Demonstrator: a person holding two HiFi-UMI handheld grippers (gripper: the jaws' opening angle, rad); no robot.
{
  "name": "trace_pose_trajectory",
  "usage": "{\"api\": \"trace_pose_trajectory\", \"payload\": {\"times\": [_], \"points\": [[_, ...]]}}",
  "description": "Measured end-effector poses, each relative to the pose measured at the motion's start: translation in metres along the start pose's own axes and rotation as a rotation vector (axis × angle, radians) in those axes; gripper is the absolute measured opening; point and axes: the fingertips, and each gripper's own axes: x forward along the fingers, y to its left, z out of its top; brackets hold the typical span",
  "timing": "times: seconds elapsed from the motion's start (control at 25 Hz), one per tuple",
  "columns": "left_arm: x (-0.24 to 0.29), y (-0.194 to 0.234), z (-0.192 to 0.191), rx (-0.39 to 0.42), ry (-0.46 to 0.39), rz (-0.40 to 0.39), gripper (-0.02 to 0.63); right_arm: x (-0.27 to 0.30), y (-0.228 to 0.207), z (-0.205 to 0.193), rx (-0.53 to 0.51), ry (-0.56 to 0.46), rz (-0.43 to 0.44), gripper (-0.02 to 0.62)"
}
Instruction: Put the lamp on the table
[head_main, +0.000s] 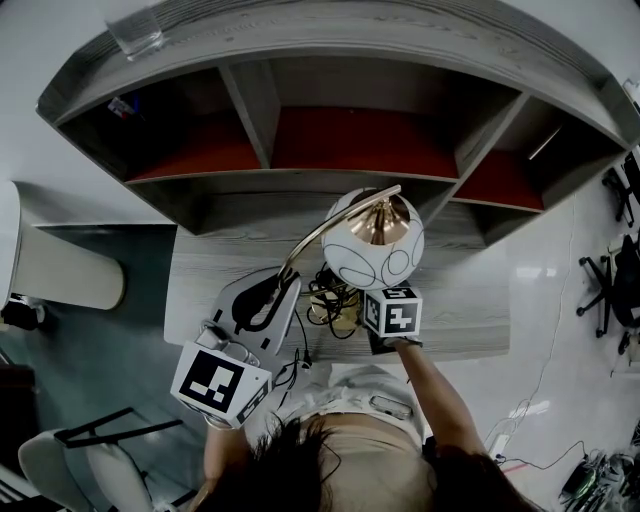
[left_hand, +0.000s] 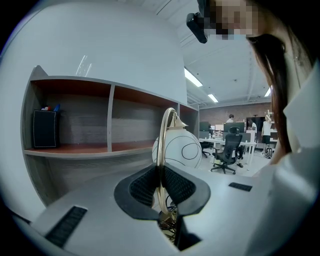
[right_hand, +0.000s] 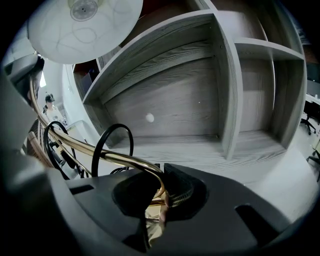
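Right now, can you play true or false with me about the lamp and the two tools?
1. The left tool is shut on the lamp, gripping its gold arm. True.
2. The right tool is open and empty. False: it is shut on the lamp's gold tube.
3. The lamp's shade is a white ball with dark lines. True.
4. The glass stands right next to the lamp. False: it stands far from it, on top of the shelf unit.
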Motion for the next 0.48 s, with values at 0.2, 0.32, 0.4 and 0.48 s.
{"api": "trace_pose_trajectory", "payload": {"times": [0.2,0.32,0.4,0.48], "points": [[0.007,0.0,-0.003,-0.005,0.012,0.003,0.04,0.004,-0.007,0.005,-0.004,0.001,-0.012,0.04],[0.011,0.0,-0.006,-0.008,0.02,0.005,0.04,0.007,-0.011,0.007,-0.009,-0.002,-0.014,0.04],[0.013,0.001,-0.007,-0.01,0.023,0.006,0.04,0.009,-0.013,0.008,-0.012,0.0,-0.014,0.04],[0.015,0.002,-0.009,-0.012,0.026,0.007,0.04,0.012,-0.014,0.007,-0.014,0.001,-0.013,0.04]]}}
